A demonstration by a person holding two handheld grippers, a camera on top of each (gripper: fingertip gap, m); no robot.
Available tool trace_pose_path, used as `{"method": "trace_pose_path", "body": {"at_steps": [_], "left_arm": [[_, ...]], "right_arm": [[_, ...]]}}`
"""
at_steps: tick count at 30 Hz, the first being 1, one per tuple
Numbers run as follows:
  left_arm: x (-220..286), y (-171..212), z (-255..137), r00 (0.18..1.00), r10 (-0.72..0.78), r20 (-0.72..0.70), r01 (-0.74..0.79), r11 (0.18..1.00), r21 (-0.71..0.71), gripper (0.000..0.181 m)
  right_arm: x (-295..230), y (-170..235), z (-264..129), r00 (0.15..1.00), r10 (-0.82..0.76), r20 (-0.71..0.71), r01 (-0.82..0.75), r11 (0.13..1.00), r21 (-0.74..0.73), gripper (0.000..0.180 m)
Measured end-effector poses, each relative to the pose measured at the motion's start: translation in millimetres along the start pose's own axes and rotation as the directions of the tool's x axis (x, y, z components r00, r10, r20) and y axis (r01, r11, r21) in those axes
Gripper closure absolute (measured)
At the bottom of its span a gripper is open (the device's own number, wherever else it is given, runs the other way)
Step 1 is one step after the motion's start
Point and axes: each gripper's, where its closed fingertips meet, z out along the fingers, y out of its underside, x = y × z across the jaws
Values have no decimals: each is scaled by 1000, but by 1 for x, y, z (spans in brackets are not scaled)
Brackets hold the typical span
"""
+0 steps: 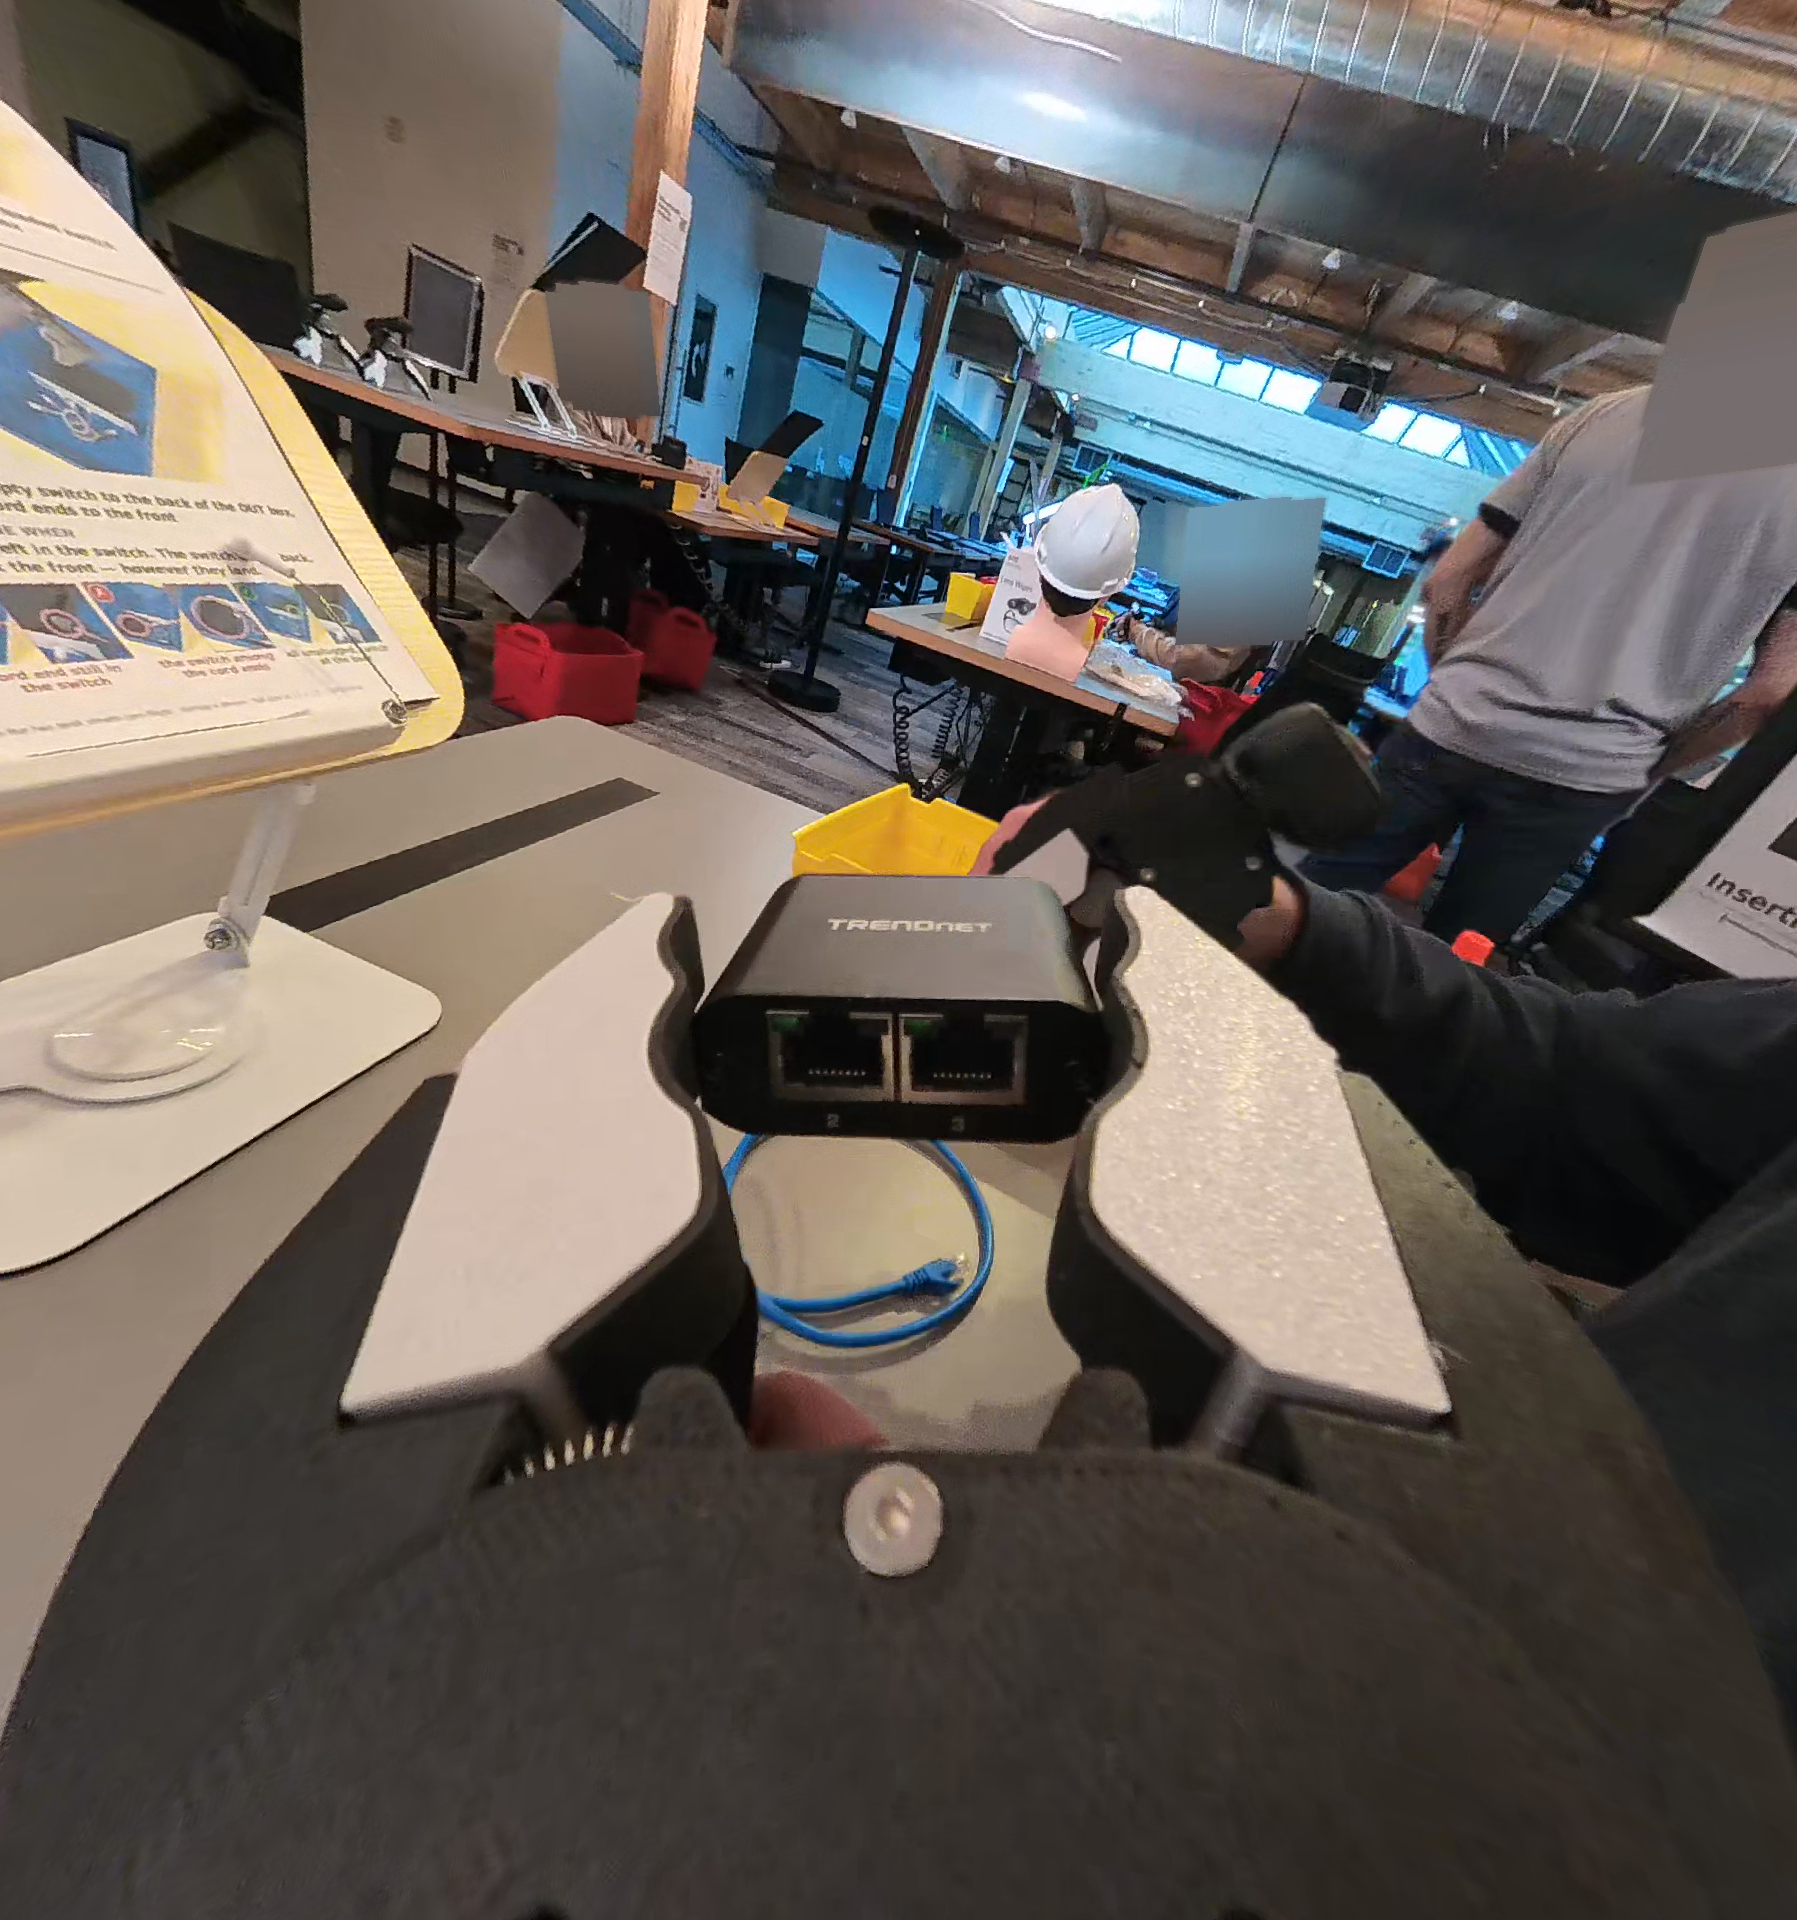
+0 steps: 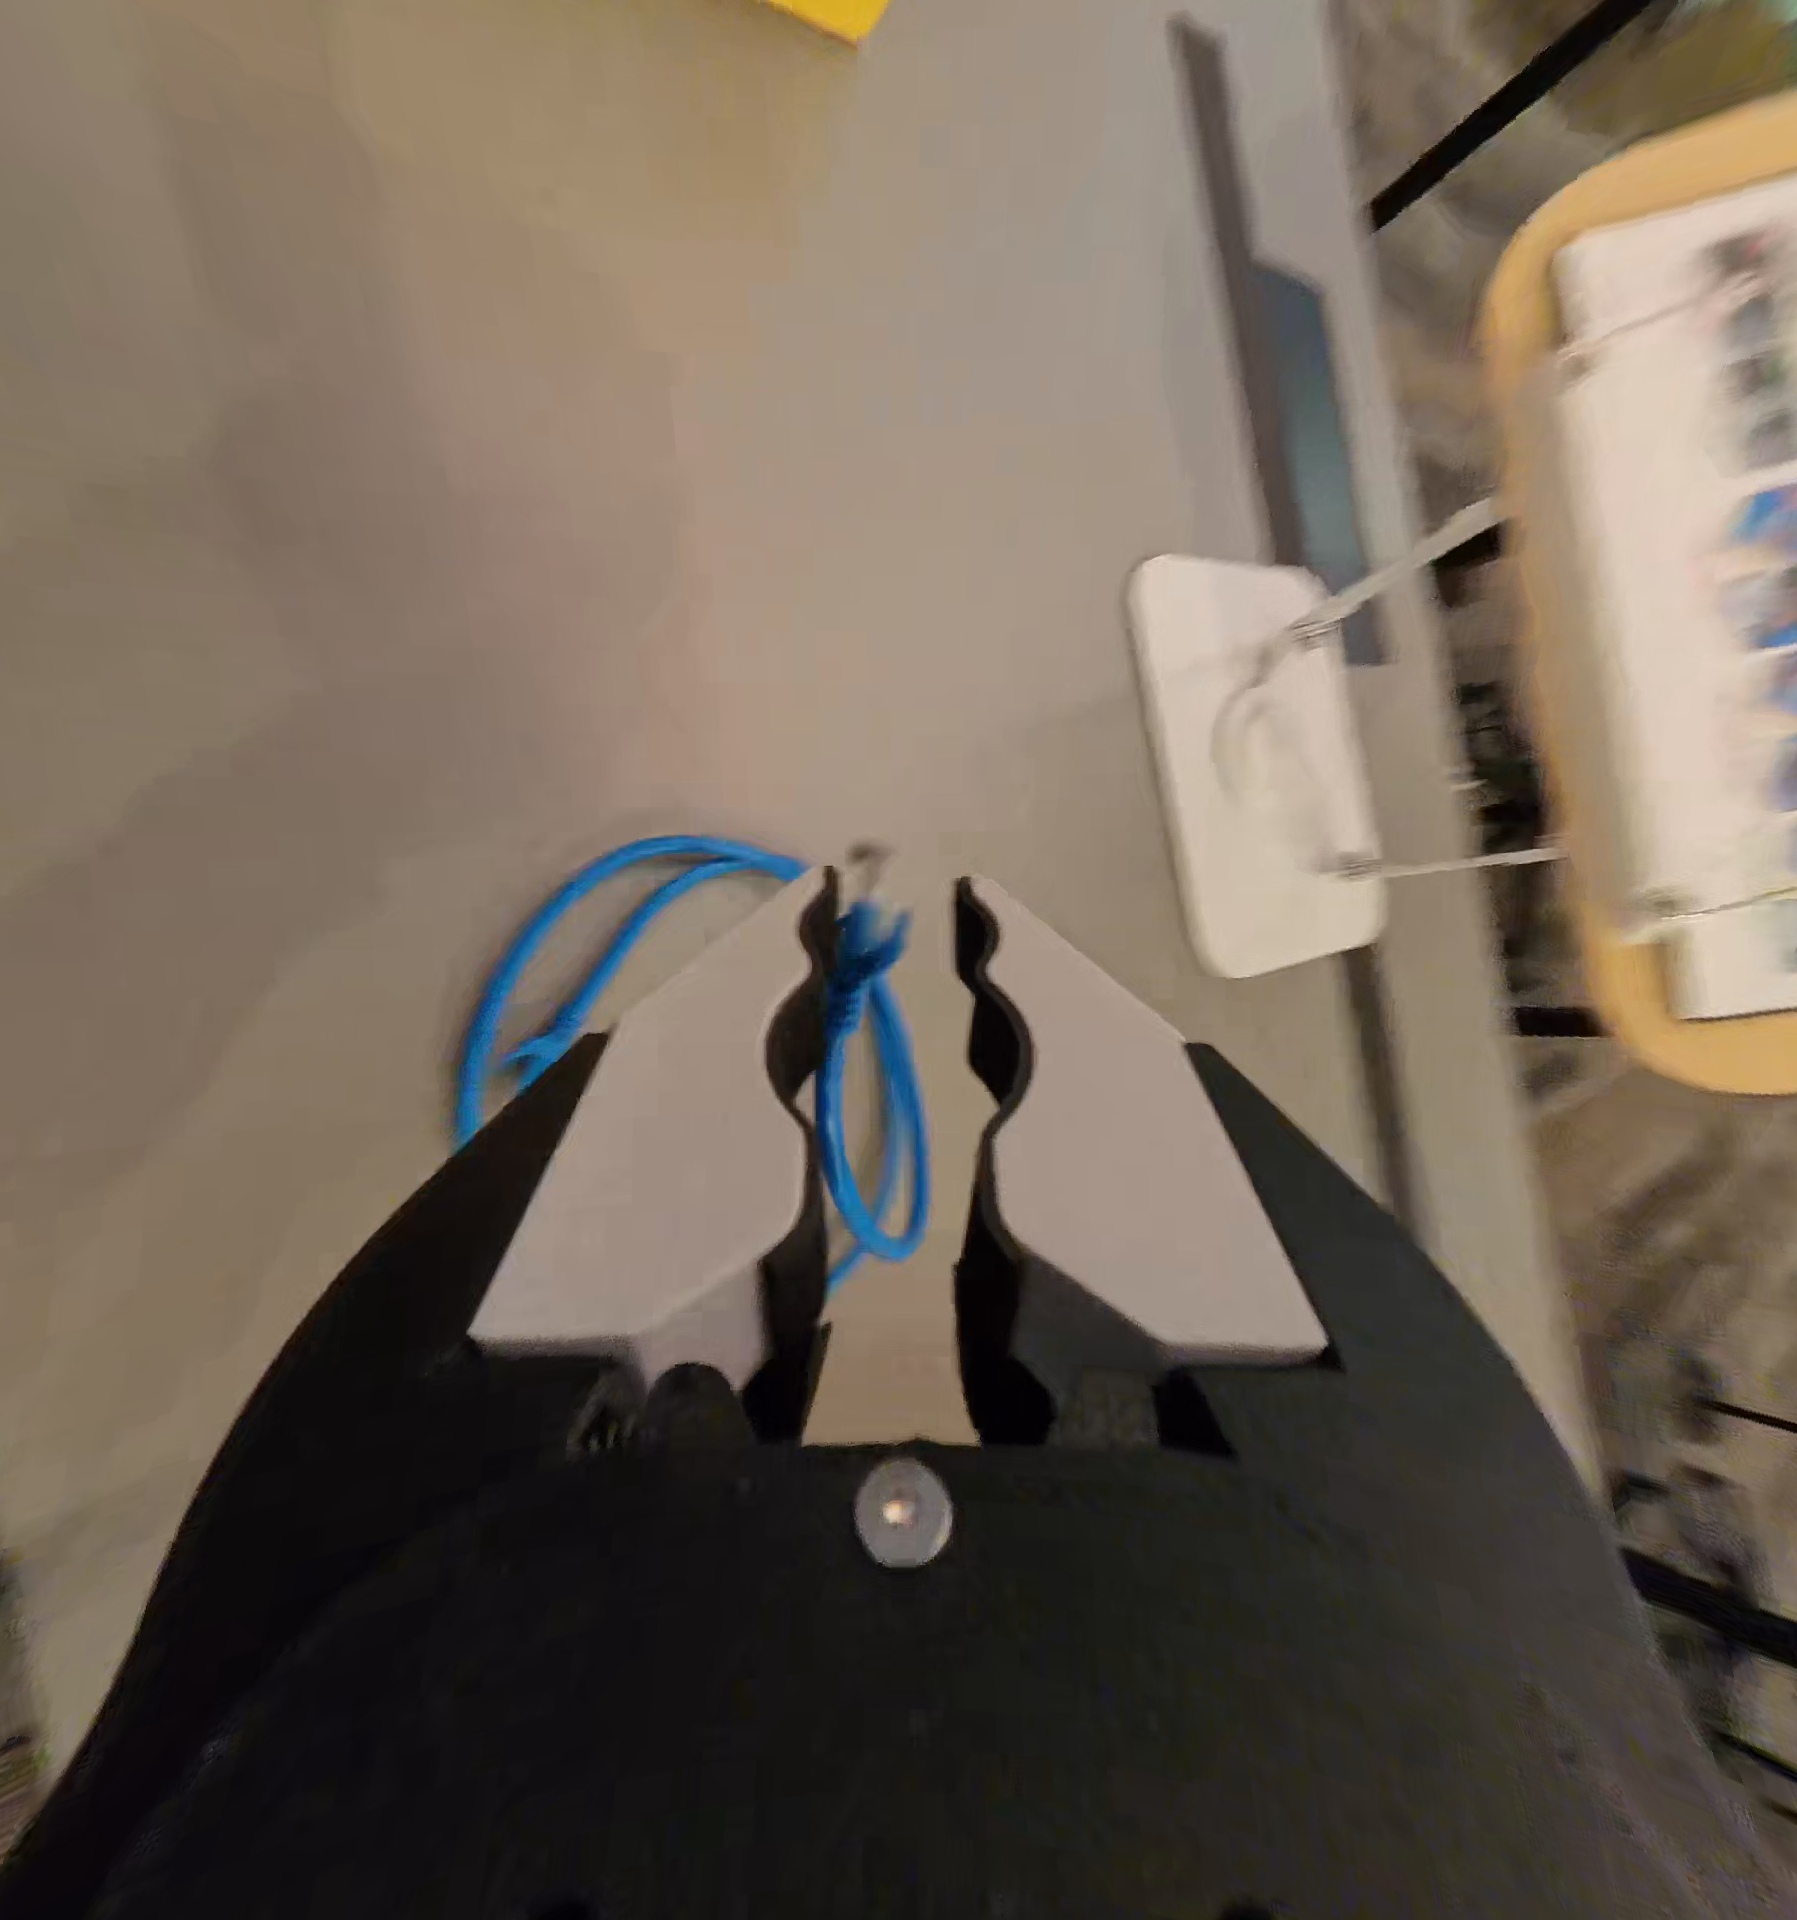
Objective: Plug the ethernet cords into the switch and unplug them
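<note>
Black, rounded two-port switch [image 1: 894, 1003] sits clamped in the level left claw [image 1: 894, 1023]; the downward-tilted right claw [image 2: 894, 914], parted, empty, hovers over the coiled blue ethernet cord [image 2: 863, 1101] on the grey desk [image 2: 458, 468].

One black two-port network switch [image 1: 894, 1003], one coiled blue ethernet cord [image 1: 878, 1262], one yellow plastic bin [image 1: 889, 831] and two red fabric bins [image 1: 567, 670] are counted.

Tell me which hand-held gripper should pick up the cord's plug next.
Right. The right hand-held gripper is open over the blue cord, its plug between the fingers. The left hand-held gripper is clamped on the switch.
</note>
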Motion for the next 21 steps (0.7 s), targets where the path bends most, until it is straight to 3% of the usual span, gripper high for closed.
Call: {"method": "trace_pose_path", "body": {"at_steps": [4,6,9,11,12,17,20,21], "left_arm": [[-1,5,1,1000,8,-2,-8,1000,-21,108],[-3,7,2,1000,10,0,-10,1000,-30,108],[-5,10,1,1000,2,-7,-3,999,-39,108],[-4,11,0,1000,-1,-12,1,999,-45,108],[-4,12,0,1000,-2,-13,1,999,-48,108],[-6,14,-1,1000,-3,-12,2,998,-56,108],[-8,12,-3,1000,-4,-10,3,999,-50,108],[-8,11,-4,1000,-5,-9,4,999,-47,108]], "right_arm": [[-10,21,7,956,237,172,-225,970,-88,130],[3,29,12,950,264,167,-248,963,-109,132],[-12,66,22,926,219,307,-116,940,-322,131],[-17,86,41,917,176,357,-22,918,-397,106],[-13,94,56,926,164,341,-6,908,-419,105],[-23,118,108,903,150,402,47,897,-440,134],[-19,108,121,893,238,383,-74,915,-398,148],[-20,106,122,880,270,391,-106,914,-392,165]]}}
